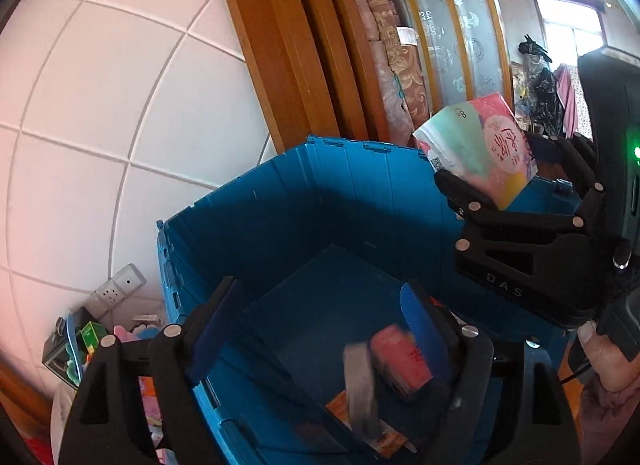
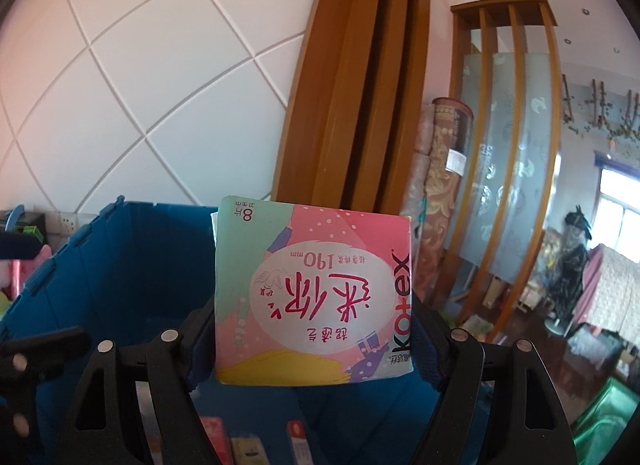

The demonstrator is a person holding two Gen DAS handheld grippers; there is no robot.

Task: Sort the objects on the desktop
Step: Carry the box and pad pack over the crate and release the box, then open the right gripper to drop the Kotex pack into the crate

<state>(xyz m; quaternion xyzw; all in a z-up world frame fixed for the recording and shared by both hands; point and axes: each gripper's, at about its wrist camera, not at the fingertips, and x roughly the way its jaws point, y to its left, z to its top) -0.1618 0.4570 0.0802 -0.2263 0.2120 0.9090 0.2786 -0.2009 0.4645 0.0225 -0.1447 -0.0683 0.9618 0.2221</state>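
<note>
A blue plastic crate [image 1: 280, 201] stands against the white tiled wall; it also shows in the right wrist view [image 2: 100, 285]. My left gripper [image 1: 316, 325] is open above the crate's inside. A blurred pink pack [image 1: 400, 361] and a grey strip [image 1: 360, 389] are below it inside the crate. My right gripper [image 2: 316, 341] is shut on a pink and green Kotex pad pack [image 2: 312, 293] and holds it over the crate's right rim; the pack also shows in the left wrist view [image 1: 480, 145].
Several small packs [image 2: 248, 445] lie on the crate floor. Toys and boxes [image 1: 88, 345] sit left of the crate below a wall socket [image 1: 116, 289]. A wooden door frame [image 1: 288, 45] and rolled carpets [image 1: 392, 65] stand behind the crate.
</note>
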